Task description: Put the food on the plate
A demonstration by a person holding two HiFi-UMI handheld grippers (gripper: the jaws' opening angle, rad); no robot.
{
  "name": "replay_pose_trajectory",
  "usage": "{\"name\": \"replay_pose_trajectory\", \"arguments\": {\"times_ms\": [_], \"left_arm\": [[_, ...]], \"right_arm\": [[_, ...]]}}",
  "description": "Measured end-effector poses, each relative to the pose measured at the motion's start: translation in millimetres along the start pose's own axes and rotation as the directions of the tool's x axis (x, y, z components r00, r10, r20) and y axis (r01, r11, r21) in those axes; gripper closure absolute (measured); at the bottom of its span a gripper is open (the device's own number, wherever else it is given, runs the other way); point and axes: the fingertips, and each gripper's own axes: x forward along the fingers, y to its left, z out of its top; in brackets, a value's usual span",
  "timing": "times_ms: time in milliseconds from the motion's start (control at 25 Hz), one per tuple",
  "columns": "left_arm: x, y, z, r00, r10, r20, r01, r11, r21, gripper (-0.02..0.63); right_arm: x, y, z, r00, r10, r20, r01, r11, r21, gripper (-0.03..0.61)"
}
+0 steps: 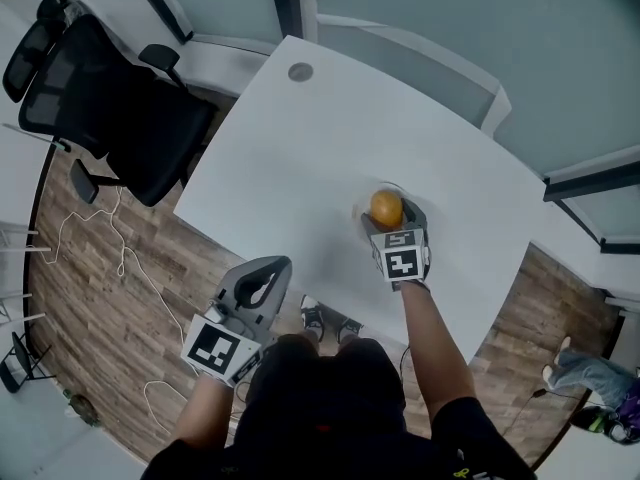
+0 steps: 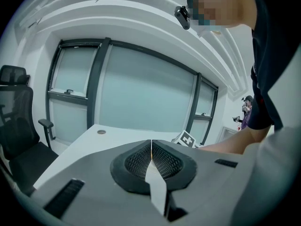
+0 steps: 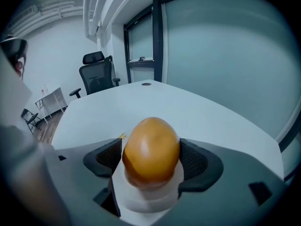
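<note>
The right gripper point(image 1: 388, 214) clamps an orange, egg-shaped piece of food point(image 3: 151, 147) between its pads, over the white table point(image 1: 300, 158). The left gripper point(image 1: 270, 273) is closed and empty, by the table's near edge.

I see a white table point(image 1: 300, 158) at centre, with a round grommet point(image 1: 300, 71) at its 12 o'clock end. Black office chair point(image 1: 110, 108) at 10 o'clock. Wood-plank floor point(image 1: 110, 318) at 8 o'clock, a loose white cable point(image 1: 121, 260) lying on it. Frosted glass panels point(image 1: 420, 8) in dark frames at 1 o'clock.
</note>
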Motion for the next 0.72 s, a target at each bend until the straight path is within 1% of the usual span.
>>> {"name": "replay_pose_trajectory", "arguments": {"times_ms": [120,200,280,320,360,440,560,600,680,720], "left_arm": [[-4.1,-2.2,3.8,1.0,-0.002,0.006,0.002,1.0,0.001,0.589],[-7.3,-6.2,7.9,1.0,-0.009,0.018,0.009,1.0,0.005,0.589],[-10.9,-13.0,14.0,0.999,-0.021,0.032,0.021,1.0,0.013,0.589],[-12.7,-17.4,17.7,0.999,-0.031,0.039,0.03,0.999,0.02,0.589],[-14.2,-22.5,21.8,0.998,-0.042,0.047,0.04,0.999,0.029,0.589],[-15.8,-35.0,31.4,0.996,-0.067,0.066,0.064,0.997,0.052,0.589],[-16.4,-55.4,49.1,0.989,-0.108,0.098,0.1,0.991,0.084,0.589],[-16.7,-62.7,54.6,0.987,-0.121,0.11,0.111,0.989,0.095,0.589],[-18.2,-77.4,64.2,0.981,-0.146,0.131,0.131,0.985,0.115,0.589],[-19.4,-84.2,68.5,0.977,-0.158,0.143,0.14,0.982,0.126,0.589]], "right_arm": [[-15.3,-1.5,9.4,1.0,0.0,0.024,0.0,1.0,0.008,0.207],[-35.7,-4.5,20.9,0.998,-0.007,0.063,0.006,1.0,0.022,0.207],[-65.7,-7.9,39.5,0.99,-0.017,0.141,0.012,0.999,0.04,0.207],[-84.2,-9.3,50.2,0.98,-0.025,0.195,0.016,0.999,0.046,0.208],[-104.5,-10.7,60.7,0.966,-0.035,0.257,0.023,0.999,0.048,0.209],[-147.3,-13.8,77.3,0.925,-0.054,0.375,0.039,0.998,0.048,0.21],[-205.7,-19.3,89.2,0.872,-0.086,0.482,0.063,0.996,0.065,0.221],[-224.1,-21.6,90.3,0.856,-0.106,0.506,0.077,0.994,0.077,0.255],[-260.2,-24.4,90.7,0.825,-0.145,0.546,0.108,0.989,0.099,0.371],[-277.2,-23.8,90.7,0.809,-0.158,0.566,0.119,0.987,0.104,0.415]]}}
